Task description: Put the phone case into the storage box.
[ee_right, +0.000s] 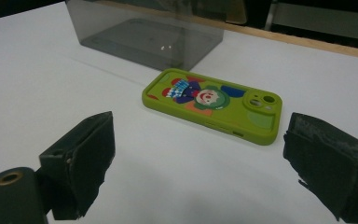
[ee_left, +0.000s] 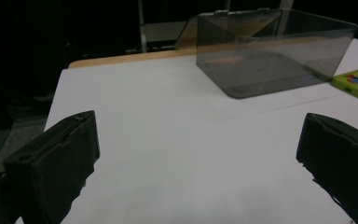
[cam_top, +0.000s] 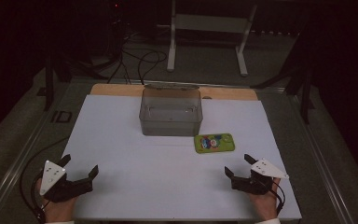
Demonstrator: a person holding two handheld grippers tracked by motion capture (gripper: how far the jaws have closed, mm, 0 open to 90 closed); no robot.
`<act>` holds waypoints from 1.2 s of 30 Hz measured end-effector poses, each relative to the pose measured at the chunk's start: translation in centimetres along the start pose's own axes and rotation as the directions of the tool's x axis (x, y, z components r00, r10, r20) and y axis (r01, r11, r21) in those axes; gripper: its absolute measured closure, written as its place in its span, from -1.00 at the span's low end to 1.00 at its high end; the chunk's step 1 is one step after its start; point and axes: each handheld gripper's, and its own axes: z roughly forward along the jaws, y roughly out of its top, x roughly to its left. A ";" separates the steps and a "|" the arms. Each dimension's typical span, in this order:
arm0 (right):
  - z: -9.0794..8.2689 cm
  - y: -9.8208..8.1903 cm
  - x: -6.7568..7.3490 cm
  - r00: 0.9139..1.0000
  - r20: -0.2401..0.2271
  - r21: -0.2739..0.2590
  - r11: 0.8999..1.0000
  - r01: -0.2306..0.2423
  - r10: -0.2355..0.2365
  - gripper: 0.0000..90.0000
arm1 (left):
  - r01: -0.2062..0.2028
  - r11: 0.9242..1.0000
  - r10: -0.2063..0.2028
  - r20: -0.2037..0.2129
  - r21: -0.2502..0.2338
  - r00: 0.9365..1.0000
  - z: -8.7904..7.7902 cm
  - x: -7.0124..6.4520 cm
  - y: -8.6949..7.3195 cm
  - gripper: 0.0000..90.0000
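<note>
Both tongs rest near the front edge of the tabletop, each with its jaws spread wide and nothing between them. On the high view the left tongs sit by the front-left corner and the right tongs by the front-right corner, well apart from each other.

Nearest the right tongs lies a green phone case, flat, with its cartoon-printed back up and its long side running roughly parallel to the front edge. In the right gripper view the phone case lies just ahead of the gap between the jaws, at a slant to them, its camera end toward the right jaw. Behind it, near the middle of the back edge, stands a smoky clear box, open at the top; the case lies just off its front-right corner without touching it.

The step in hand looks like a pickup of the case by the right tongs. To do it well, I would turn the wrist so the jaws straddle the case's short width, come down until the pads meet the side walls low, and close squarely. The case is thin and looks slick, so a grip across a corner may let it swivel out. The left tongs can wait, or brace the box.
</note>
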 end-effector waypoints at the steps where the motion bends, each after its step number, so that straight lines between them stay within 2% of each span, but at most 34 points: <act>1: 0.0 0.0 0.0 1.000 0.003 0.000 1.000 0.001 -0.001 -0.80 | -0.004 1.000 0.004 -0.006 0.007 1.000 0.1 -0.1 0.0 -1.00; 13: 0.1 0.0 0.0 1.000 0.001 0.007 1.000 -0.004 0.004 -0.80 | -0.046 0.999 0.046 0.017 0.018 0.999 1.0 -1.1 -0.5 -1.00; 16: 0.1 0.1 -0.1 1.000 -0.007 0.007 1.000 -0.015 0.015 -0.80 | -0.056 0.998 0.055 0.010 0.015 0.998 1.1 -1.2 -0.6 -1.00; 20: 0.4 0.3 0.0 1.000 -0.009 0.018 1.000 -0.010 0.010 -0.80 | -0.080 0.996 0.081 -0.012 0.046 0.997 1.5 -1.3 -0.8 -1.00; 26: 0.6 1.1 0.0 1.000 -0.008 0.045 0.999 0.003 -0.003 -0.80 | -0.067 0.996 0.068 -0.027 0.052 0.997 1.7 -1.1 -1.1 -1.00; 30: 0.6 1.9 -0.2 1.000 -0.001 0.062 0.998 0.004 -0.004 -0.80 | -0.064 0.996 0.066 -0.021 0.068 0.998 1.9 -1.0 -1.3 -1.00; 36: 0.5 3.3 -0.2 1.000 -0.002 0.054 0.998 0.027 -0.026 -0.80 | -0.069 0.995 0.070 -0.022 0.068 0.997 2.0 -1.2 -1.3 -1.00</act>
